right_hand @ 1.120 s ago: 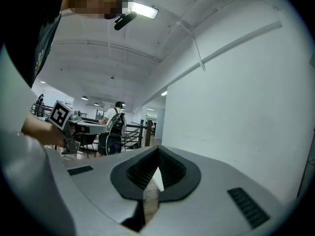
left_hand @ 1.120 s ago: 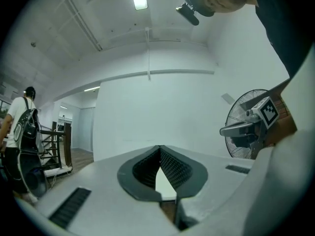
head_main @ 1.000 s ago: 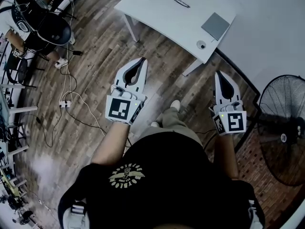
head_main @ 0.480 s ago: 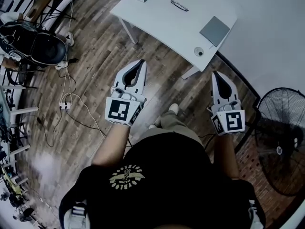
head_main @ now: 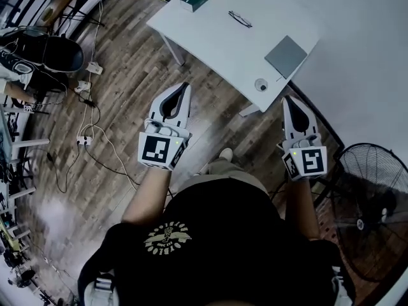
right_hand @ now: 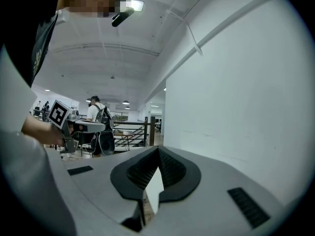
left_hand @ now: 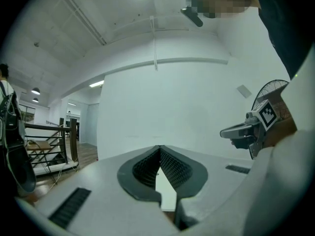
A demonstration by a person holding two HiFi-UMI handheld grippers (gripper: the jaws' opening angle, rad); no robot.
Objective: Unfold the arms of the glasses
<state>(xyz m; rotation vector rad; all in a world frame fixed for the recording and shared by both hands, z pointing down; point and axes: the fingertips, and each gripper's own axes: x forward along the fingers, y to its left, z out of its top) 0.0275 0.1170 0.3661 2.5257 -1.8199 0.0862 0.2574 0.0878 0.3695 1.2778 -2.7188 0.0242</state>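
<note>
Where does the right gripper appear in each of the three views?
Head view: right gripper, right of centre, pointing up the picture.
Left gripper view: right gripper near the right edge, pointing left.
Right gripper view: its own jaws, bottom centre, shut.
Shared landmark: the white wall.

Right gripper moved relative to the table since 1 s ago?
Yes. The right gripper is closer to the table's near corner than before.
</note>
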